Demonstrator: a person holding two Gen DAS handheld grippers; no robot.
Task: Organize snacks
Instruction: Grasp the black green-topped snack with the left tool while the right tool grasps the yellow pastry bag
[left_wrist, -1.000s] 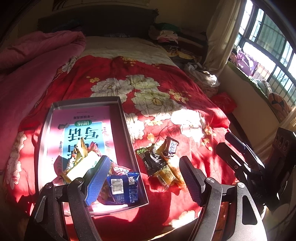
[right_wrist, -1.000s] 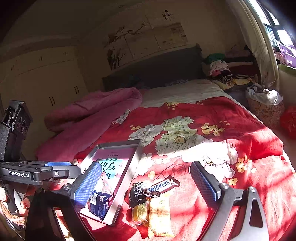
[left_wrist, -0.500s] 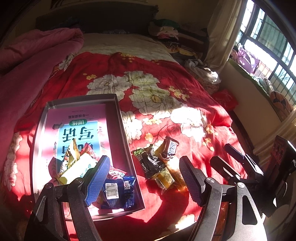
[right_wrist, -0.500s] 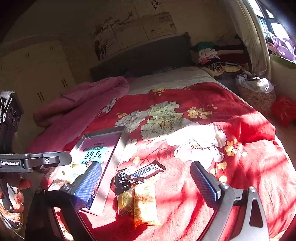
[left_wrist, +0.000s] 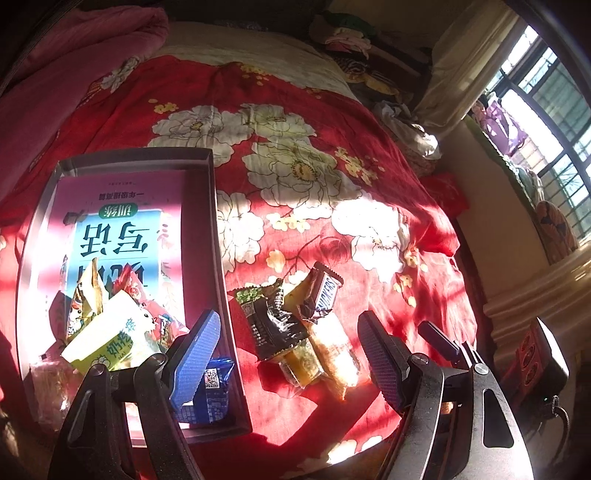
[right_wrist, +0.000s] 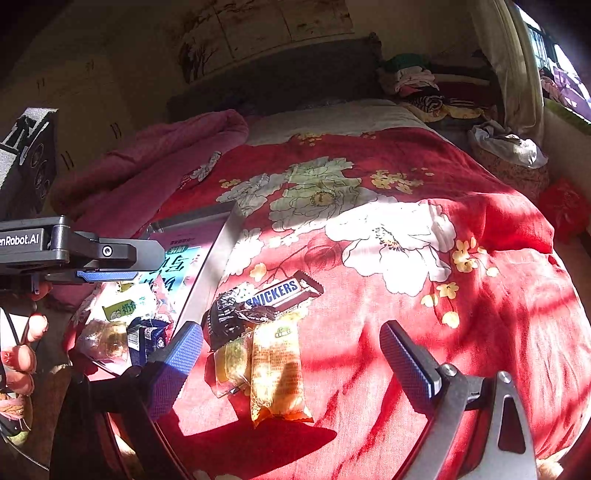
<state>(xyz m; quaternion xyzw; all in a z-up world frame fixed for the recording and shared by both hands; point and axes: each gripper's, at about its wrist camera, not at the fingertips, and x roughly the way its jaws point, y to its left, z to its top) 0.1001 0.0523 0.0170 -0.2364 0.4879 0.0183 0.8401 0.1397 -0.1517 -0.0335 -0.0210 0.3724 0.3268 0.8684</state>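
Honestly the Snickers bar (right_wrist: 282, 293), mid-frame on the bed (right_wrist: 480, 295), looks light and crinkly, so pinch mid-wrapper; right gripper (right_wrist: 291, 354) and left gripper (left_wrist: 290, 345) both gape empty.

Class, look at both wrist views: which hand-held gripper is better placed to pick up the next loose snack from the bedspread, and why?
Probably the right hand-held gripper: its open jaws frame the yellow snack packet beside the box. The left hand-held gripper, also open, straddles the box wall.

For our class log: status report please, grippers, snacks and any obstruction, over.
Left gripper and right gripper open, empty. Four loose snacks on the red bedspread beside the tray. Nothing blocking.
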